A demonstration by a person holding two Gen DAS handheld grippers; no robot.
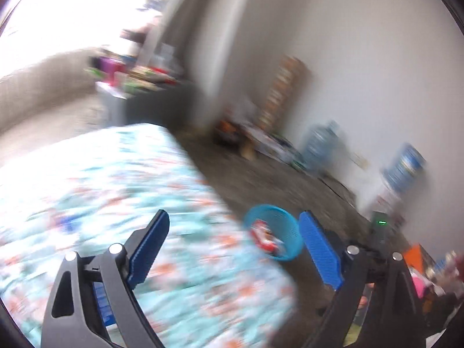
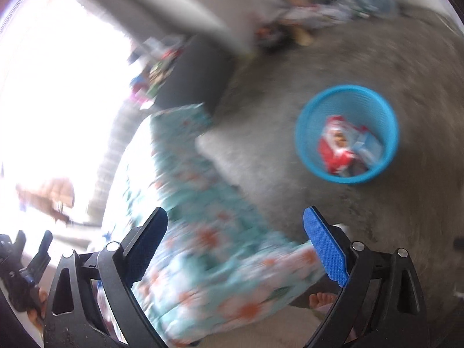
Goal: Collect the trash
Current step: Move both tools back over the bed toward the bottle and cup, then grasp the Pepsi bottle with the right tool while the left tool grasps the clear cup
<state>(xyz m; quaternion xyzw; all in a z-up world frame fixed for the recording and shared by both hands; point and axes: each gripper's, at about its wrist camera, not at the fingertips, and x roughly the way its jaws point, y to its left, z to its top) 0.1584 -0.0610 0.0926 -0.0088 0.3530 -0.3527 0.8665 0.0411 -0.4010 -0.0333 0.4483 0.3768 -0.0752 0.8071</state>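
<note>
A blue mesh waste basket [image 2: 346, 133] stands on the grey floor with a red and white wrapper [image 2: 336, 146] and other trash inside. It also shows in the left wrist view [image 1: 274, 232], just past the bed's corner. My left gripper [image 1: 235, 232] is open and empty above the bed edge. My right gripper [image 2: 235, 229] is open and empty, above the bed's corner, with the basket ahead to the right. Both views are blurred by motion.
A bed with a floral turquoise cover [image 1: 116, 191] fills the left; it also shows in the right wrist view [image 2: 203, 246]. Water jugs [image 1: 319, 142] and boxes line the far wall. A cluttered table [image 1: 136, 75] stands by the window. A bare foot [image 2: 320, 300] is on the floor.
</note>
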